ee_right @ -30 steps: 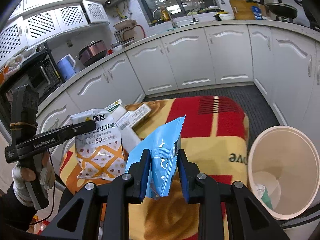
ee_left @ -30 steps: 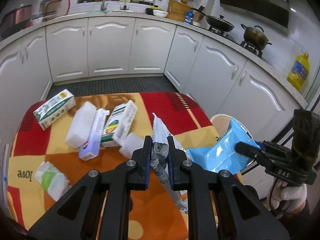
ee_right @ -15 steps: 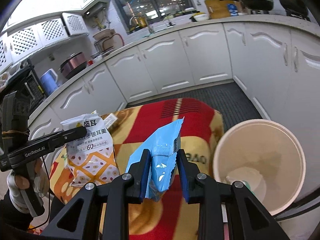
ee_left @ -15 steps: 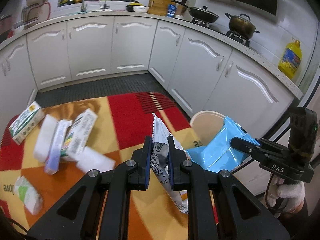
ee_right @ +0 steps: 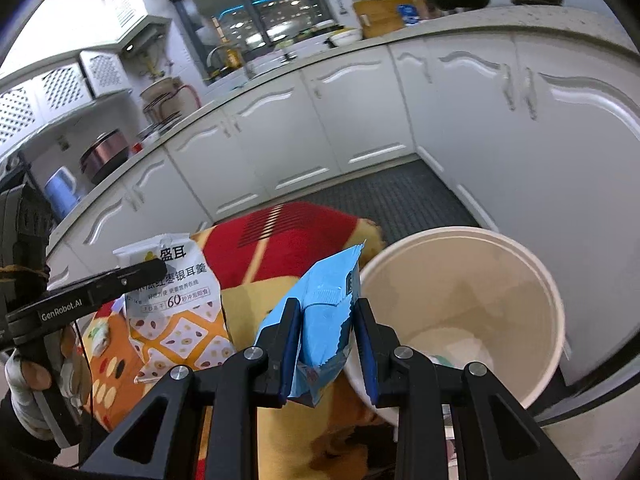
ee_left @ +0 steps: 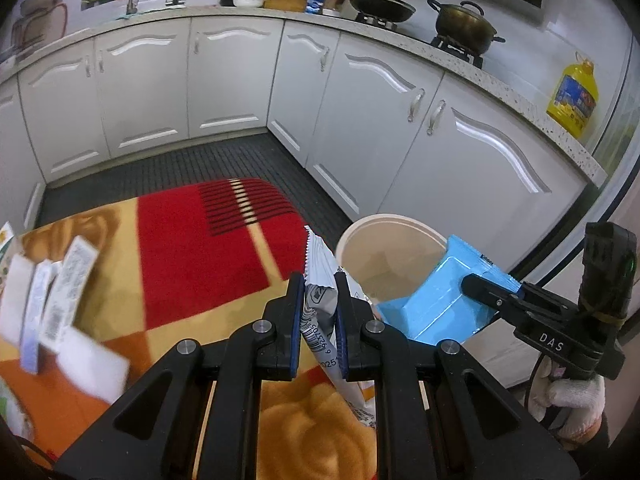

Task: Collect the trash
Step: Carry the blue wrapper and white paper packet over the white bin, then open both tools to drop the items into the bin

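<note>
The right gripper (ee_right: 326,350) clamps a blue wrapper (ee_right: 326,312) just beside the rim of the bin (ee_right: 554,300), over the blanket's (ee_left: 192,248) edge. The left gripper (ee_left: 319,322) pinches a white pouch (ee_left: 320,276) near the bin, with boxes (ee_left: 60,300) left on the blanket

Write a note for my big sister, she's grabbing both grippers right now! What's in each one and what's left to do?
Left gripper: shut on the white-and-orange printed snack pouch, held above the blanket-covered table.
Right gripper: shut on the shiny blue plastic wrapper, held at the near rim of the round cream trash bin.
Done: some trash already lies at the bin's bottom.
Left: neither held piece is dropped yet. Let go of the blue wrapper over the bin, then the pouch. Several small cartons wait on the red-and-orange blanket; they are blurred, so I cannot count them.
</note>
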### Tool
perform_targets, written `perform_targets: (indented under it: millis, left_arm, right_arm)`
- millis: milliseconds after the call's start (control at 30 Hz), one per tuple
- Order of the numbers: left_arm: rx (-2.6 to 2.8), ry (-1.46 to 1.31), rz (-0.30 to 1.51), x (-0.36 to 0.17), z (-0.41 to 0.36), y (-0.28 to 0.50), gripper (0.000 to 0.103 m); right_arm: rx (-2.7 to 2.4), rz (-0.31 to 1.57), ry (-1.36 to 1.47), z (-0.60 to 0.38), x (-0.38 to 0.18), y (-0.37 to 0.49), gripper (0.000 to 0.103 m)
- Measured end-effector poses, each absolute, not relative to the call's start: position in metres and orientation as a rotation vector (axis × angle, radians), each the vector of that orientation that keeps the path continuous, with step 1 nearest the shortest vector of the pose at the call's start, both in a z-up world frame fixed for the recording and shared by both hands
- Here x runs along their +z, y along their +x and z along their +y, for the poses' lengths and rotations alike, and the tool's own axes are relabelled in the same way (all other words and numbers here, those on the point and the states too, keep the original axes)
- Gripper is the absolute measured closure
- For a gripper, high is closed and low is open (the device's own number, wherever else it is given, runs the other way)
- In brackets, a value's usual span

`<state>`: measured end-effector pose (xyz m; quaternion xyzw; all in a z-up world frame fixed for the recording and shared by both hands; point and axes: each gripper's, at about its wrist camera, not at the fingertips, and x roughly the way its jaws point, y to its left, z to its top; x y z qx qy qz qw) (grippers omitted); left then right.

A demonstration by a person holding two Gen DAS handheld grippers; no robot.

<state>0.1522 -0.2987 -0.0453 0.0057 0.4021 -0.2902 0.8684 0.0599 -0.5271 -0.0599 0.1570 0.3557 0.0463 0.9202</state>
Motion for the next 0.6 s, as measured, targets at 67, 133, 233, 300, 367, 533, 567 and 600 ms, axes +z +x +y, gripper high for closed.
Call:
perform_targets:
  millis: [67, 133, 233, 300, 367, 533, 567, 600]
  left_arm:
    - [-0.613, 0.010, 0.844, -0.047, -0.311, 0.157, 0.092]
    - [-0.615, 0.006, 0.844, -0.049, -0.319, 0.159, 0.092]
    - [-0.613, 0.005, 0.851, -0.056, -0.333, 0.164, 0.092]
    - [-0.611, 0.008, 0.857, -0.061, -0.343, 0.167, 0.092]
    - [-0.604, 0.007, 0.866, -0.067, -0.353, 0.170, 0.092]
    - [-0.592, -0.006, 0.874, -0.081, -0.370, 0.174, 0.091]
    - [-0.595, -0.009, 0.879, -0.084, -0.373, 0.175, 0.090]
    - [-0.598, -0.005, 0.887, -0.088, -0.375, 0.176, 0.089]
  right_arm:
    - [0.058, 0.730, 0.316, -0.537, -0.062, 0.060, 0.077]
    - [0.029, 0.731, 0.308, -0.544, -0.064, 0.060, 0.077]
    - [-0.026, 0.742, 0.285, -0.555, -0.070, 0.062, 0.077]
    - [-0.042, 0.754, 0.294, -0.564, -0.077, 0.064, 0.077]
    - [-0.056, 0.776, 0.295, -0.569, -0.085, 0.068, 0.077]
    - [-0.101, 0.809, 0.297, -0.577, -0.101, 0.071, 0.077]
    - [-0.119, 0.807, 0.307, -0.581, -0.104, 0.071, 0.076]
    - [-0.127, 0.809, 0.316, -0.583, -0.107, 0.071, 0.073]
